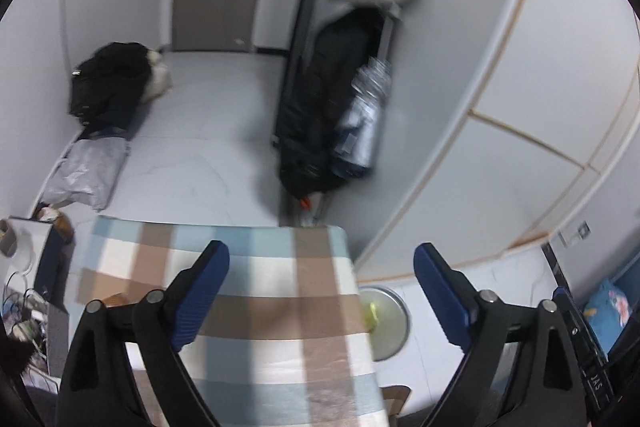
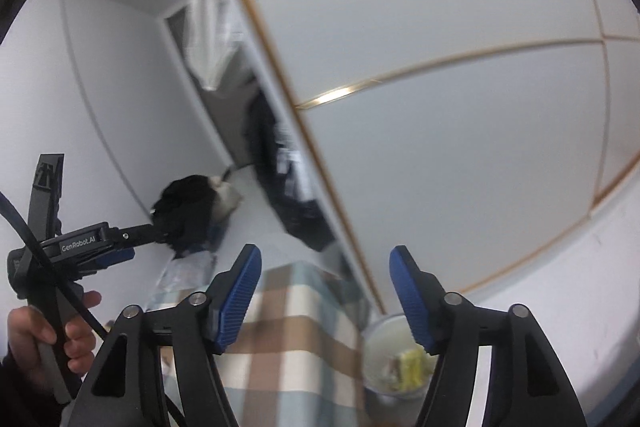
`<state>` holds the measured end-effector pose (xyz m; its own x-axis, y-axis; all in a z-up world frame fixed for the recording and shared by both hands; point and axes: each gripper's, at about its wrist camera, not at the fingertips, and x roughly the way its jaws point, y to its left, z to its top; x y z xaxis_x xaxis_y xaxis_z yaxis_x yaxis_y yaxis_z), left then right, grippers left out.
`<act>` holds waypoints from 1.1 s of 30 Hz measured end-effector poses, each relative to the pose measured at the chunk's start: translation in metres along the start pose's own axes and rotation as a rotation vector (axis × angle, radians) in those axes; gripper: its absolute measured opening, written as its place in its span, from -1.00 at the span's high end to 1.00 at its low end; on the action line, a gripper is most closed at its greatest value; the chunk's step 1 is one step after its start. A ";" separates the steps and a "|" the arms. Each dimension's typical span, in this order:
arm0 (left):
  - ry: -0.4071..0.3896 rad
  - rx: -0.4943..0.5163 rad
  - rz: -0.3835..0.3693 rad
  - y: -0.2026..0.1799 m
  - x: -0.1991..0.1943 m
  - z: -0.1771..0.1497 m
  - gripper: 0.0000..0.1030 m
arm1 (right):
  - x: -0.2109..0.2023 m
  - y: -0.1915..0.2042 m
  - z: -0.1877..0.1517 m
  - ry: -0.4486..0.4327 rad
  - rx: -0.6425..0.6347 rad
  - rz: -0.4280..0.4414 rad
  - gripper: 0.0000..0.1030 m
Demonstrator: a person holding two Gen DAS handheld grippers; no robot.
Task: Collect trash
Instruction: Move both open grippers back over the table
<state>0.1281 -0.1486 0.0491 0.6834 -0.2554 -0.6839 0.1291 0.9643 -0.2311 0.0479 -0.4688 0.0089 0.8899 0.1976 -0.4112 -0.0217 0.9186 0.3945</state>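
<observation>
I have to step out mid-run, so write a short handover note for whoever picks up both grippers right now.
Left gripper: open, empty, held over the checked tablecloth.
Right gripper: open, empty, above the same table edge and tilted up toward the white cabinet doors.
Trash bin: on the floor just right of the table, with yellowish scraps already inside.
Done: some trash is binned; nothing is in hand.
Left: no loose trash shows on the visible part of the cloth. Judging loosely, check the floor near the grey plastic bag; both views are blurred, so look before reaching.
</observation>
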 end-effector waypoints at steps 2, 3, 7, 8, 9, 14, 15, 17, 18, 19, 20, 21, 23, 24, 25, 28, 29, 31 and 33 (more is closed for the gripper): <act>-0.041 -0.010 0.043 0.014 -0.013 -0.003 -0.84 | 0.001 0.025 -0.001 -0.001 -0.041 0.025 -0.35; -0.049 -0.013 0.067 0.018 -0.019 -0.003 -0.85 | 0.002 0.034 -0.003 0.000 -0.053 0.034 -0.39; -0.135 -0.009 0.142 0.051 -0.045 -0.010 -0.87 | 0.007 0.074 -0.011 0.005 -0.087 0.082 -0.55; -0.158 -0.010 0.158 0.061 -0.050 -0.012 -0.90 | 0.010 0.084 -0.014 0.008 -0.101 0.093 -0.55; -0.174 -0.013 0.169 0.067 -0.055 -0.015 -0.97 | 0.012 0.095 -0.016 0.014 -0.113 0.105 -0.56; -0.218 -0.056 0.199 0.114 -0.068 -0.026 -0.98 | 0.026 0.133 -0.035 0.046 -0.155 0.143 -0.66; -0.218 -0.064 0.203 0.120 -0.069 -0.028 -0.98 | 0.030 0.141 -0.039 0.054 -0.162 0.149 -0.70; -0.217 -0.079 0.204 0.139 -0.068 -0.033 -0.98 | 0.041 0.153 -0.050 0.068 -0.172 0.154 -0.77; -0.217 -0.083 0.208 0.144 -0.065 -0.035 -0.98 | 0.046 0.162 -0.056 0.075 -0.182 0.156 -0.77; -0.217 -0.090 0.214 0.153 -0.064 -0.038 -0.98 | 0.050 0.168 -0.061 0.085 -0.189 0.159 -0.77; -0.215 -0.097 0.219 0.163 -0.063 -0.041 -0.98 | 0.056 0.175 -0.066 0.096 -0.197 0.164 -0.77; -0.212 -0.106 0.224 0.169 -0.061 -0.044 -0.98 | 0.061 0.183 -0.071 0.105 -0.206 0.165 -0.77; -0.207 -0.123 0.243 0.189 -0.055 -0.050 -0.98 | 0.065 0.193 -0.080 0.122 -0.221 0.163 -0.77; -0.208 -0.123 0.252 0.195 -0.055 -0.055 -0.98 | 0.072 0.201 -0.087 0.139 -0.228 0.167 -0.78; -0.223 -0.123 0.277 0.203 -0.055 -0.059 -0.98 | 0.079 0.207 -0.093 0.152 -0.237 0.167 -0.77; -0.234 -0.129 0.311 0.224 -0.051 -0.070 -0.98 | 0.096 0.222 -0.110 0.200 -0.262 0.162 -0.78; -0.228 -0.141 0.322 0.232 -0.048 -0.073 -0.98 | 0.102 0.226 -0.116 0.216 -0.270 0.168 -0.77; -0.223 -0.168 0.325 0.245 -0.045 -0.077 -0.98 | 0.116 0.236 -0.130 0.261 -0.292 0.166 -0.77; -0.207 -0.194 0.322 0.258 -0.040 -0.082 -0.98 | 0.129 0.245 -0.144 0.303 -0.310 0.169 -0.77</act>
<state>0.0751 0.1047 -0.0397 0.7989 0.0946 -0.5939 -0.2383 0.9565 -0.1682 0.0920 -0.1691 -0.0659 0.6897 0.4018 -0.6024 -0.3308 0.9149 0.2314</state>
